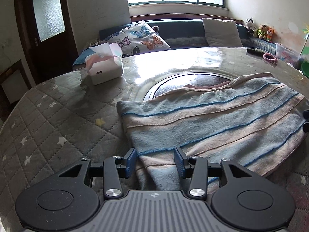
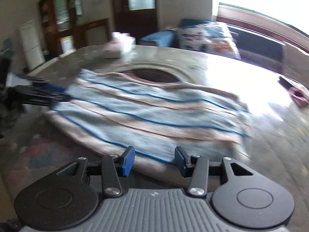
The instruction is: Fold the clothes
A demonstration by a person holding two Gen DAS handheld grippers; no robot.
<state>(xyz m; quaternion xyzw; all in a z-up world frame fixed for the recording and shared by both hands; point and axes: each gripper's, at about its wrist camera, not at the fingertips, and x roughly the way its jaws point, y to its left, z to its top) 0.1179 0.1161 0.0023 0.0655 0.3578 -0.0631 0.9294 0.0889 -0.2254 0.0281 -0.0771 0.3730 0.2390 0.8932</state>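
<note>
Left gripper (image 1: 155, 161) straddles the striped garment's (image 1: 212, 116) corner.

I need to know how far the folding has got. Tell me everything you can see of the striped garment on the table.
The striped garment is a soft knit with pale blue and beige bands split by thin blue lines. It lies folded and mostly flat on the quilted table cover, its far edge over the table's dark round centre. The left gripper stands open with a corner between its fingers; the right gripper is open at the near edge.
</note>
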